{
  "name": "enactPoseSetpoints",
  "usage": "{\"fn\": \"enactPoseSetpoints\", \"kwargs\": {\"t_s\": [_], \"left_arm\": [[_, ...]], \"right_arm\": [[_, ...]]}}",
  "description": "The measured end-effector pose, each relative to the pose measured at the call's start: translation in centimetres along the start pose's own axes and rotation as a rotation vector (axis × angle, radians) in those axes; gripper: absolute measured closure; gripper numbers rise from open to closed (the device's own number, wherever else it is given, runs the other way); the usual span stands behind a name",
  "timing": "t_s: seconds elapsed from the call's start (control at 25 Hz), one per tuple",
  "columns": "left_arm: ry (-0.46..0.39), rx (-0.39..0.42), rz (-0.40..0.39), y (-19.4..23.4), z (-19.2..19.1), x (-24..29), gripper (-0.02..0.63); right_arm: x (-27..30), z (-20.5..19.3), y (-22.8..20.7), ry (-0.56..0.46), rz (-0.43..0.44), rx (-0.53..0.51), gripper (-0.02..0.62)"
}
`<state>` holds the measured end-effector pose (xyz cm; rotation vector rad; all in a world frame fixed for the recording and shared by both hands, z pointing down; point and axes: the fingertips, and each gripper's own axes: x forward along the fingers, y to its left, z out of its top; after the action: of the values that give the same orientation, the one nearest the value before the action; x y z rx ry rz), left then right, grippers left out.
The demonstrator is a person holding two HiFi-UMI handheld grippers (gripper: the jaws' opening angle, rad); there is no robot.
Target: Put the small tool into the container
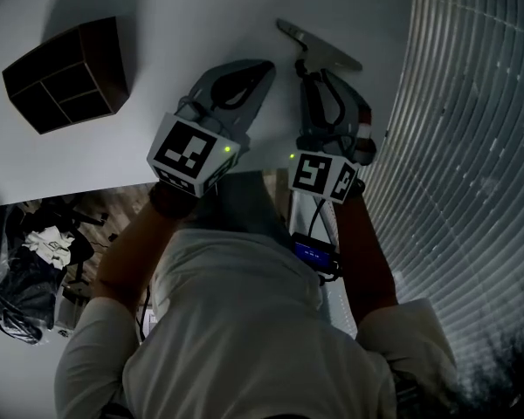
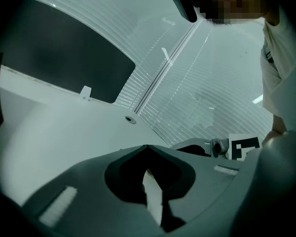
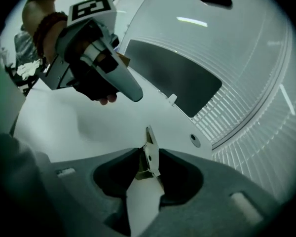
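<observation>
The small tool [image 1: 319, 46], a flat metal piece with a hole, lies on the white table [image 1: 157, 7] just ahead of my right gripper [image 1: 307, 66]. In the right gripper view the tool [image 3: 149, 154] sits between the tips of the right gripper [image 3: 147, 157]; the jaws stand open and the pads do not press on it. My left gripper [image 1: 266, 66] hovers beside it on the left, shut and empty [image 2: 147, 148]. The container [image 1: 65, 72], a dark wooden box with several compartments, stands at the table's far left, well away from both grippers.
A ribbed, blind-like surface [image 1: 472, 103] borders the table on the right. A dark panel [image 3: 172, 83] and a small round hole [image 3: 195, 139] lie in the table beyond the tool. Clutter [image 1: 35, 251] sits on the floor below the near table edge.
</observation>
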<state>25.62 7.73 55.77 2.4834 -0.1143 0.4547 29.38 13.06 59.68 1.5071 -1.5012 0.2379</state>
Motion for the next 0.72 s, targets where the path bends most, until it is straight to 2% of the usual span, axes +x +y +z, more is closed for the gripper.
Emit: {"fn": "enactPoseSetpoints", "kwargs": {"t_s": [0.2, 0.48, 0.72], "left_arm": [[-0.001, -0.023, 0.014, 0.7, -0.5, 0.0, 0.604], [-0.005, -0.034, 0.017, 1.1, -0.8, -0.2, 0.604], [-0.001, -0.042, 0.026, 1.5, -0.9, -1.0, 0.604]], "right_arm": [[0.8, -0.8, 0.5, 0.022, -0.015, -0.089, 0.477], [1.4, -1.3, 0.3, 0.042, -0.06, -0.108, 0.479], [1.1, -1.2, -0.2, 0.041, -0.107, -0.125, 0.534]]}}
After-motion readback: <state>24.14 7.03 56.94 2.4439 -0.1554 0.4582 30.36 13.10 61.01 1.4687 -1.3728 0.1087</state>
